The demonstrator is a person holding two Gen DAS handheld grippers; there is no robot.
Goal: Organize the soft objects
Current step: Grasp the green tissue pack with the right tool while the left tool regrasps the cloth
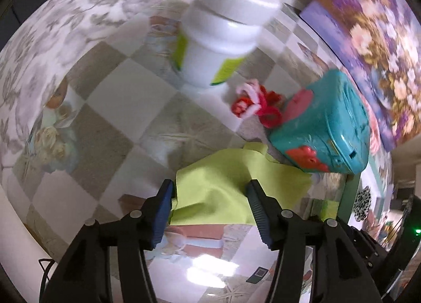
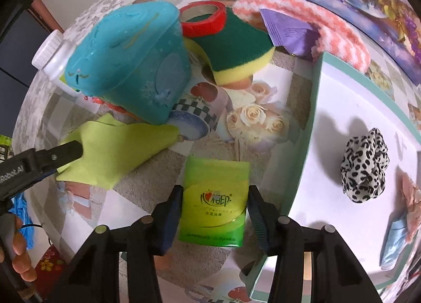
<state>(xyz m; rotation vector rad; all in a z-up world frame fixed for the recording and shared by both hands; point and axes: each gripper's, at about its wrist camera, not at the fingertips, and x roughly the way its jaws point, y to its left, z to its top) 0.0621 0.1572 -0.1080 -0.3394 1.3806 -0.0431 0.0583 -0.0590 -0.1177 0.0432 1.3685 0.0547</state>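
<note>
Right two-finger black gripper [image 2: 214,213] straddled a green plastic-wrapped tissue pack [image 2: 214,203], pads at its long sides, grip not certain; long axis pointing straight ahead from the claw. Beyond, left: crumpled lime-green cloth [image 2: 115,153], under the left black gripper [image 1: 210,195], jaws parted, cloth lying between. Right: white tray [image 2: 310,124] with leopard-print scrunchie [image 2: 364,168].

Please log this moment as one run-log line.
left gripper: open over lime-green cloth | right gripper: closing around green tissue pack | white tray: leopard-print scrunchie
</note>
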